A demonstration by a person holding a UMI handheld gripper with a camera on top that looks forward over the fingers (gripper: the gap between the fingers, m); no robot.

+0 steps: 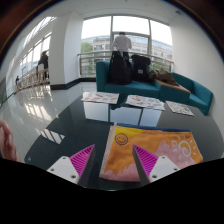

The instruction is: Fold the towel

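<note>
An orange, yellow and pink towel [150, 150] with a smiley face print lies flat on the dark glossy table [70, 125]. My gripper [113, 160] is open above the towel's near left part. The left finger [78, 160] hangs over the bare table just left of the towel's edge. The right finger [152, 161] is over the towel. Nothing is held between the pink pads.
Several papers [145, 101] lie along the table's far side. A teal sofa [155, 80] with dark bags stands behind it, and a person [122, 45] stands by the large windows. Part of a hand [8, 142] shows at the left.
</note>
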